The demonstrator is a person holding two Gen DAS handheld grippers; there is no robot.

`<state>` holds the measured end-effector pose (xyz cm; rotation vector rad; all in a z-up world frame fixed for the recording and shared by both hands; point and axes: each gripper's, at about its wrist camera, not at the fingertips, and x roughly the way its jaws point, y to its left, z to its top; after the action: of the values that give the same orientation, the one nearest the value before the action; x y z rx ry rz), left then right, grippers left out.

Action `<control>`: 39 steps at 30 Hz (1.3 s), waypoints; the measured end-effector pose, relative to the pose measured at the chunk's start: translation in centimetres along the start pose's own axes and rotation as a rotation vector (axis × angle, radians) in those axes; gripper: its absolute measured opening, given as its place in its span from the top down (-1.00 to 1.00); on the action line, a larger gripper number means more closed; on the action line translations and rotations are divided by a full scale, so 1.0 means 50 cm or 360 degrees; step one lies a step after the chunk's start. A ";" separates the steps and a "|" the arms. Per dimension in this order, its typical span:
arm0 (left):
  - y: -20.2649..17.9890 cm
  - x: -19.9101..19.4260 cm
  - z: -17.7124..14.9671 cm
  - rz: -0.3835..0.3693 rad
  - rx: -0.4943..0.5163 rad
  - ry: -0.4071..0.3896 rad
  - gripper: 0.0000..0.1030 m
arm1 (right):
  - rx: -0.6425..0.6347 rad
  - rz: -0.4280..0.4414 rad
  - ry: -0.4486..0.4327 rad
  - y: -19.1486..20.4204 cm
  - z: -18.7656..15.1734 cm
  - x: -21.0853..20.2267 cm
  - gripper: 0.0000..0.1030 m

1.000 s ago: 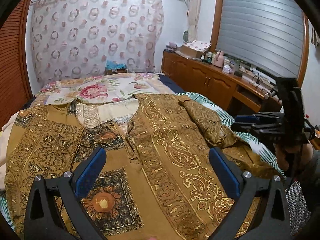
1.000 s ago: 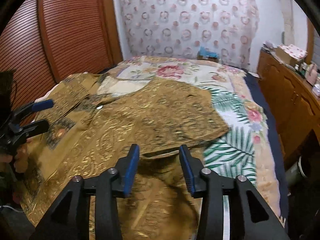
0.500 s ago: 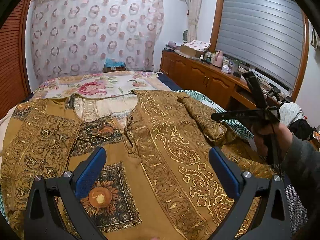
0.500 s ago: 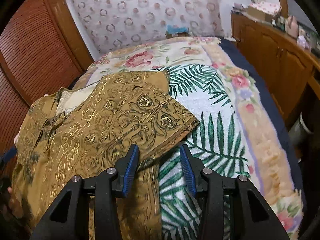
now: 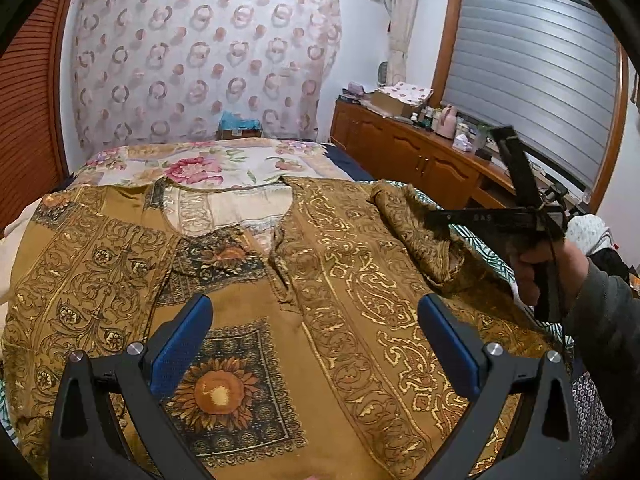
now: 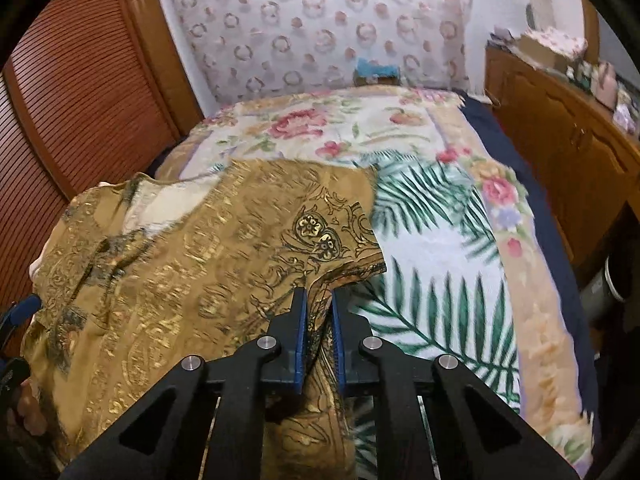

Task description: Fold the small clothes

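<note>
A golden-brown patterned tunic (image 5: 340,280) lies spread front up on the bed. My left gripper (image 5: 314,304) hovers open over its chest, nothing between the blue pads. In the right wrist view the tunic (image 6: 180,272) fills the left half, and its short sleeve (image 6: 328,232) reaches toward the palm-leaf cover. My right gripper (image 6: 318,300) is closing its jaws on that sleeve's hem, with the cloth pinched between the pads. From the left wrist view the right gripper (image 5: 434,222) shows edge-on at the bunched sleeve (image 5: 416,232), held by a hand (image 5: 532,268).
The bed cover (image 6: 432,248) has flowers and green palm leaves. A wooden cabinet (image 5: 420,160) with bottles and boxes runs along the right side. Slatted wooden doors (image 6: 72,100) stand on the left. A ring-patterned cloth (image 5: 200,60) hangs behind the bed.
My right gripper's jaws have gone from open around the sleeve's edge to pinched on it, and the hand has shifted along the bed. My left gripper has stayed put, open.
</note>
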<state>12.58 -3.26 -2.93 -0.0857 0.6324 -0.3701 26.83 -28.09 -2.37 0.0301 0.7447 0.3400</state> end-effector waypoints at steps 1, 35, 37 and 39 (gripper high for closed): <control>0.004 -0.001 0.000 0.0004 -0.0005 -0.0001 -1.00 | -0.0019 0.0012 -0.0014 0.010 0.002 -0.001 0.79; 0.236 -0.044 0.032 0.0320 -0.0069 0.0005 -1.00 | -0.0289 -0.0117 0.0158 0.086 -0.023 0.105 0.12; 0.270 -0.046 0.034 0.0354 -0.0066 0.0023 -1.00 | -0.0299 -0.0121 0.0137 0.090 -0.023 0.108 0.12; 0.296 -0.045 0.039 0.0380 -0.0081 0.0042 -0.97 | -0.0306 -0.0132 0.0136 0.097 -0.021 0.111 0.08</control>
<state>16.65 11.27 -2.90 -0.0531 0.6700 -0.1245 28.47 -21.87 -6.10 -0.1972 0.7925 0.3342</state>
